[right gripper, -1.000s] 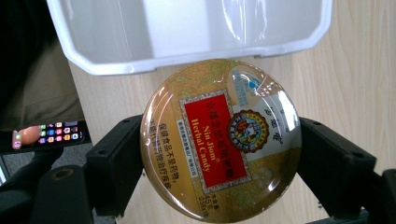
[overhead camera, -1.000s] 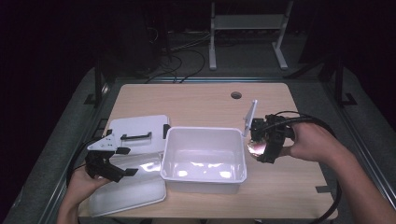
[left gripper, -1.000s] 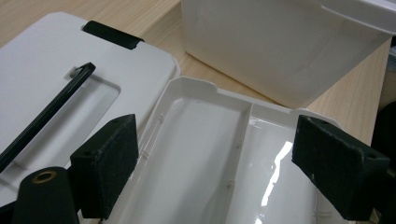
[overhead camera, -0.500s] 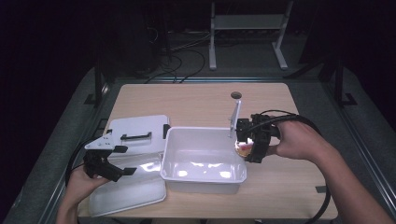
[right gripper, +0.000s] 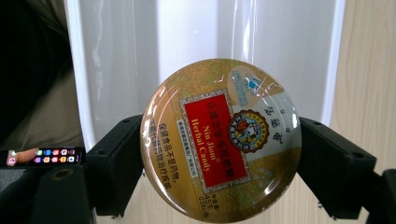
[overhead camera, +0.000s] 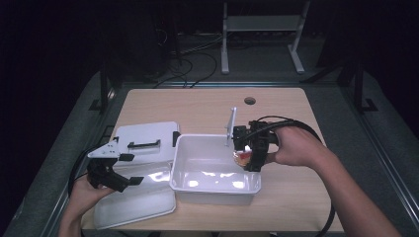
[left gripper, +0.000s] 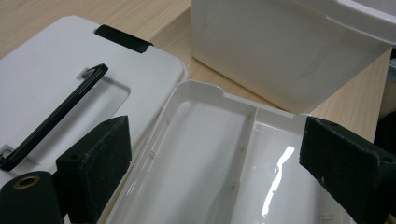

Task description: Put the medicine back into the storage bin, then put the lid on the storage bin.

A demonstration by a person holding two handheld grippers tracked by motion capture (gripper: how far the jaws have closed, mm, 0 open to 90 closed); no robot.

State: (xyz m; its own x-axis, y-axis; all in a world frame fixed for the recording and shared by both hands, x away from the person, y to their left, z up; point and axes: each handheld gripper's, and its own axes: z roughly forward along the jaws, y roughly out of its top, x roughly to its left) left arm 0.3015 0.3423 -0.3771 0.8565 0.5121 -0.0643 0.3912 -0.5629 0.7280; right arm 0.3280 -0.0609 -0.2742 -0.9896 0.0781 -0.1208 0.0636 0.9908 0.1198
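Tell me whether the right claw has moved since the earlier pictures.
Yes. The right claw, gripping the candy tin, moved leftward from beside the white tub to over its right rim.

Wooden table; on it a white bin, lid, divided tray.

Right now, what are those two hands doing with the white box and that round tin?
A person holds a claw in each hand. The right claw grips a round herbal candy tin by its edges and holds it over the right rim of the open white box. The left claw is open and holds nothing, just above a white divided tray. Beside the tray lies a white lid with a black handle.
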